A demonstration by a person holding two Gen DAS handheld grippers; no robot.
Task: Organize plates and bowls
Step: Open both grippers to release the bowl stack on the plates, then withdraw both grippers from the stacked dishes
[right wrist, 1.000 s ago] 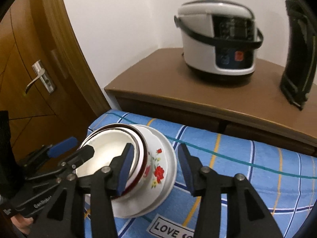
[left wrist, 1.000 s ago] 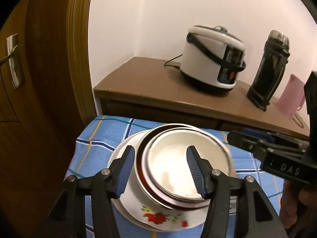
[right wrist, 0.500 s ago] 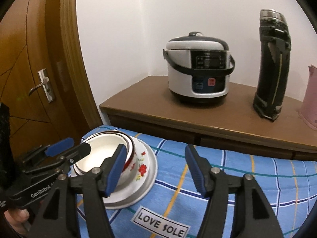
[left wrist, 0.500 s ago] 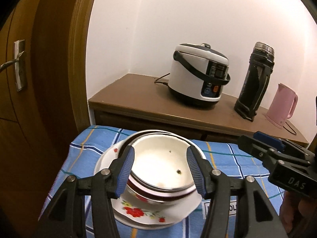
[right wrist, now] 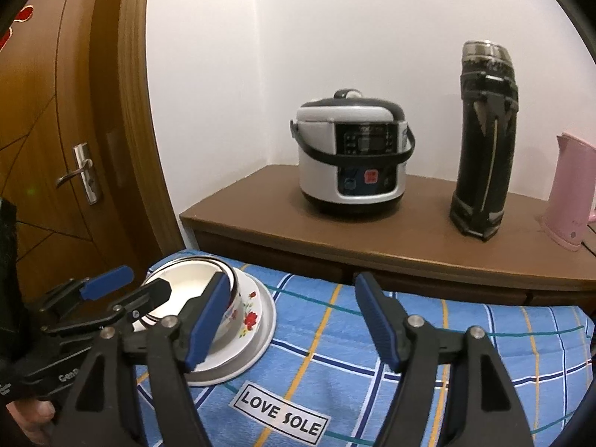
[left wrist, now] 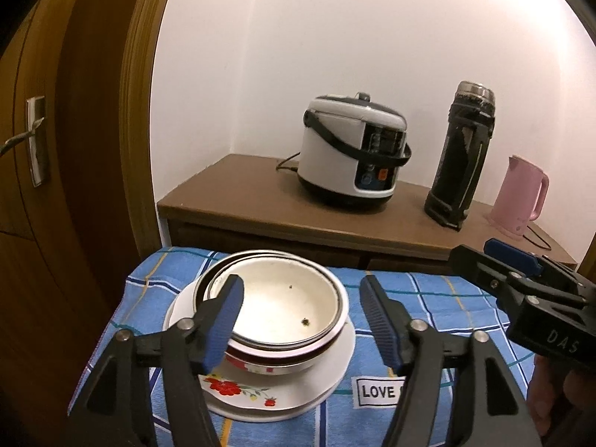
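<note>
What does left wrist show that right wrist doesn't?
Left wrist only: inside of the top bowl with two dark specks, and the pink kettle's handle.
Right wrist only: the whole LOVE SOLE label and red decoration on the door.
Both: stacked bowls on a flowered plate, blue checked cloth, rice cooker, black flask, and both grippers, jaws opening, empty.

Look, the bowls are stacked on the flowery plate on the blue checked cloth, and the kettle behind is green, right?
Not quite. The kettle is pink, not green, as the left wrist view shows. The rest holds: the bowls sit stacked on the flowery plate on the blue checked cloth.
</note>
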